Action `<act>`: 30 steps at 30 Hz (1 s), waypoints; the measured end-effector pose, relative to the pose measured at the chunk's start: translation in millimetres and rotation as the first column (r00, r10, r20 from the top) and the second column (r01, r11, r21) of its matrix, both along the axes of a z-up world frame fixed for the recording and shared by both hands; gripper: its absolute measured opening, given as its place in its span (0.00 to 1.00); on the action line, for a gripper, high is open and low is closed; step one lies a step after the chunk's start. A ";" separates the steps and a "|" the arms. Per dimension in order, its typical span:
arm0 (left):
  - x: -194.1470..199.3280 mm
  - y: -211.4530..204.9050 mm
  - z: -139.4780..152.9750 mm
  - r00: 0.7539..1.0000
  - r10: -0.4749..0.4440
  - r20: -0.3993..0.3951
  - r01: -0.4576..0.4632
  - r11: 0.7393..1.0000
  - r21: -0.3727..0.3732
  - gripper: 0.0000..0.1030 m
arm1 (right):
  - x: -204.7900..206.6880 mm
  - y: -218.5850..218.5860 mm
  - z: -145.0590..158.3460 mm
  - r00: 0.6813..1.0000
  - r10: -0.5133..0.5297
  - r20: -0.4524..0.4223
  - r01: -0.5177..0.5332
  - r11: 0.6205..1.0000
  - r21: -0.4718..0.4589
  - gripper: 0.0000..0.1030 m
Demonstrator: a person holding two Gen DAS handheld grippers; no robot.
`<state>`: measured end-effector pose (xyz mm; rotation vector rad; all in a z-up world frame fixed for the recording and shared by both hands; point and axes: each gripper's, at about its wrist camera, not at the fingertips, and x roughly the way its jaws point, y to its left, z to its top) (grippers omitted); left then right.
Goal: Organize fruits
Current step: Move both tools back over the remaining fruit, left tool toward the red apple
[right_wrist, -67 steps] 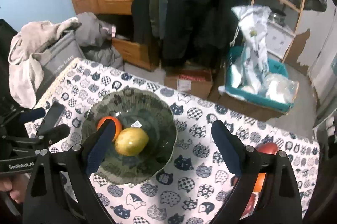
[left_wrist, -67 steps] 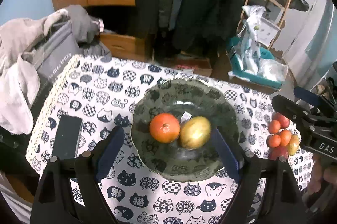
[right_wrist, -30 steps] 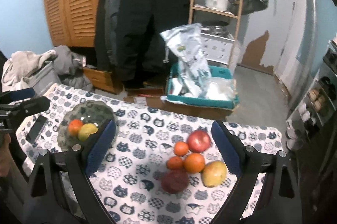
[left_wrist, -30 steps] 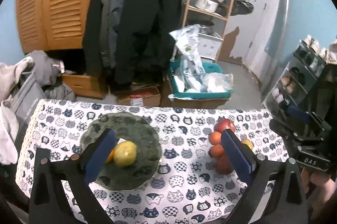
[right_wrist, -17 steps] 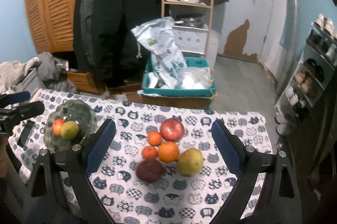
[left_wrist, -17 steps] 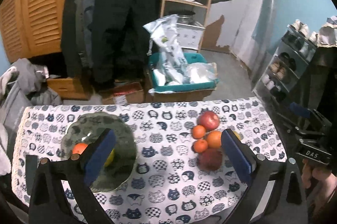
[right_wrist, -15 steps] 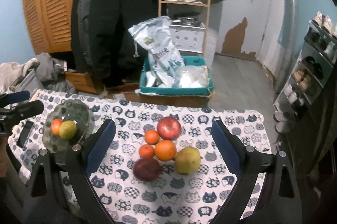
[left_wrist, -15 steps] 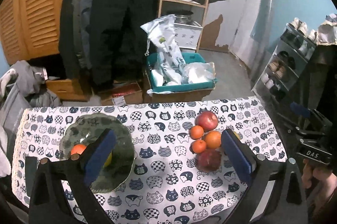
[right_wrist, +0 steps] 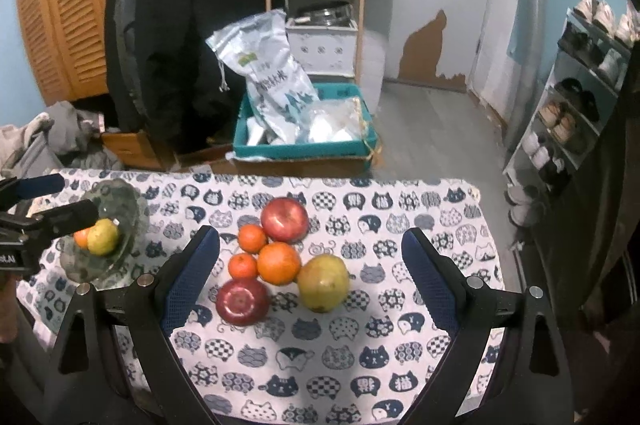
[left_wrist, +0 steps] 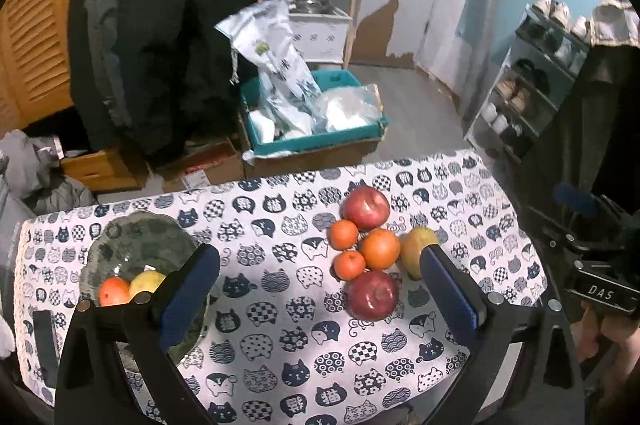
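Observation:
Several loose fruits lie clustered on the cat-print tablecloth: a red apple point(right_wrist: 285, 219), a dark red apple point(right_wrist: 242, 301), an orange point(right_wrist: 279, 263), two tangerines point(right_wrist: 252, 239) and a yellow-green pear point(right_wrist: 323, 282). My right gripper point(right_wrist: 310, 239) hangs open above and in front of this cluster, holding nothing. My left gripper point(left_wrist: 319, 257) is open and empty too, with the dark red apple point(left_wrist: 372, 295) seen between its fingers on the table. At the left, a green glass plate point(left_wrist: 140, 237) holds an orange point(left_wrist: 114, 291) and a pear point(left_wrist: 146, 281).
A black phone point(left_wrist: 42, 341) lies by the table's left edge. Beyond the far edge, a teal crate point(left_wrist: 312, 141) with bags stands on the floor. Dark coats hang behind it, and a shoe rack point(left_wrist: 532, 97) lines the right wall.
Both views have swung from the plate to the fruit cluster on the right, and the fruits now look closer. Both grippers stayed open and empty.

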<state>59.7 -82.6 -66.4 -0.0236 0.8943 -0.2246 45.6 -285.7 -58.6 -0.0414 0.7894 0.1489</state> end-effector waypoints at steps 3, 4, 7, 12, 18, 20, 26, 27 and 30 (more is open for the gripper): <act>5.7 -9.9 -12.6 0.999 -0.014 -0.034 0.015 1.000 0.019 0.98 | 4.7 -7.6 -12.9 0.999 -0.014 -0.039 0.015 1.000 0.002 0.90; 6.9 -12.8 -16.8 0.999 -0.018 -0.044 0.019 1.000 0.023 0.98 | 5.5 -9.9 -16.3 0.999 -0.018 -0.049 0.018 1.000 0.000 0.90; 10.5 -20.9 -31.5 0.997 -0.030 -0.075 0.033 0.999 0.040 0.98 | 8.8 -16.1 -28.7 0.996 -0.033 -0.083 0.032 0.999 -0.012 0.90; 15.3 -33.5 -55.6 0.991 -0.050 -0.121 0.059 0.996 0.071 0.98 | 13.8 -22.2 -44.3 0.990 -0.048 -0.130 0.046 0.999 -0.022 0.90; 22.3 -44.5 -82.6 0.979 -0.059 -0.195 0.072 0.996 0.060 0.98 | 21.2 -29.2 -67.6 0.979 -0.060 -0.194 0.057 0.998 -0.021 0.90; 25.1 -48.3 -92.3 0.973 -0.062 -0.222 0.075 0.996 0.054 0.98 | 24.0 -31.6 -76.2 0.974 -0.063 -0.217 0.061 0.998 -0.015 0.90; 34.2 -53.8 -119.3 0.955 -0.047 -0.293 0.060 0.998 0.033 0.98 | 34.8 -38.7 -107.2 0.954 -0.084 -0.289 0.085 0.996 -0.008 0.90; 36.0 -54.3 -124.8 0.951 -0.043 -0.305 0.056 0.998 0.036 0.98 | 36.3 -39.3 -110.1 0.950 -0.087 -0.298 0.089 0.996 -0.005 0.90; 39.4 -56.9 -136.2 0.945 -0.035 -0.325 0.052 0.998 0.043 0.98 | 41.4 -44.2 -123.2 0.937 -0.093 -0.336 0.105 0.994 0.019 0.90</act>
